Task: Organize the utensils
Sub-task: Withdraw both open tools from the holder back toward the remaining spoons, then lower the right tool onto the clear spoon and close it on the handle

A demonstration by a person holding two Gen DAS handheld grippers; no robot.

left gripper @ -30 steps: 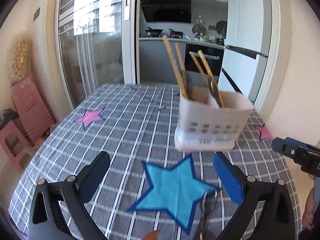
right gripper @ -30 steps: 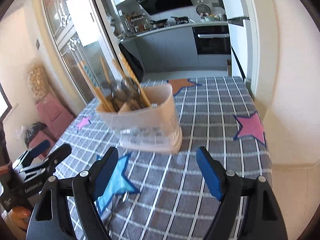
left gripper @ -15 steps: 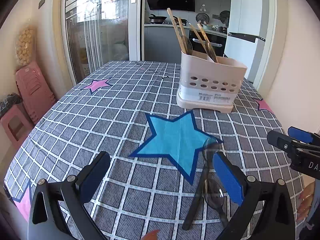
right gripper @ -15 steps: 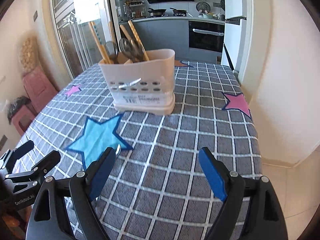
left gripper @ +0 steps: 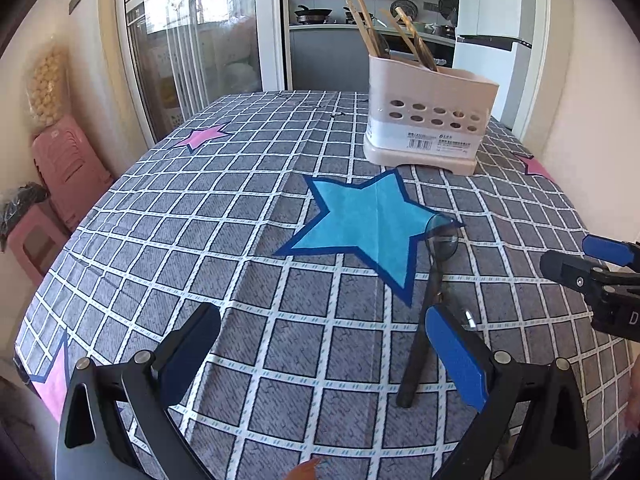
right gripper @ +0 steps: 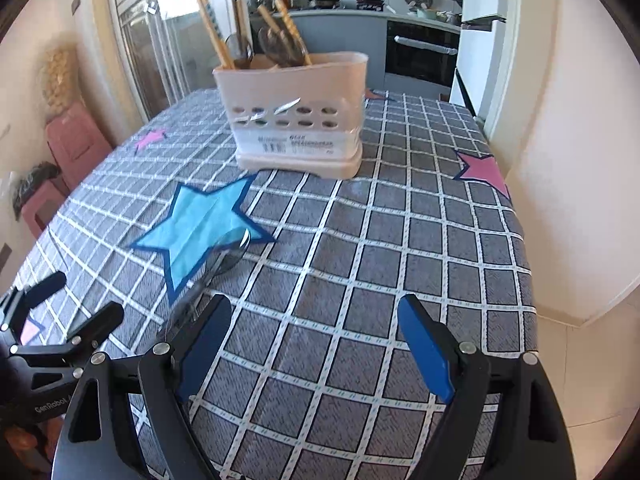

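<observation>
**Both claws spread wide above the checked surface, spoons lying loose**

The left claw [left gripper: 320, 356] is released, its blue-padded fingers [left gripper: 456, 360] spread far apart and gripping nothing. It hovers low over the near edge of the surface [left gripper: 224, 216], which wears a grey cloth with a white grid and printed stars. Just inside its right finger, at about 4 o'clock in the left wrist view, lies a clear-bowled spoon with a dark straight handle [left gripper: 424, 320]. The handle end points toward the camera and the bowl rests on the tip of the large light-blue star [left gripper: 368, 224]. A second shiny spoon seems to lie beside it, mostly hidden behind the finger; how the two touch cannot be told.

The right claw [right gripper: 316, 344] is likewise released, fingers wide and empty. In its view the spoon [right gripper: 224, 260] sits at about 9 o'clock, just beyond the left finger, blurred, with its bowl on the blue star's edge. The left claw shows at 8 o'clock in that view; the right claw shows at 3 o'clock in the left view.

Farther out, at 12 o'clock, stands the cream plastic utensil caddy with rows of round holes [right gripper: 296, 120], upright on the cloth beyond the blue star. Wooden chopsticks [left gripper: 360, 20] and dark spoon handles lean out of its top. A pink star [right gripper: 484, 172] lies at 2 o'clock near the surface's right edge.
</observation>
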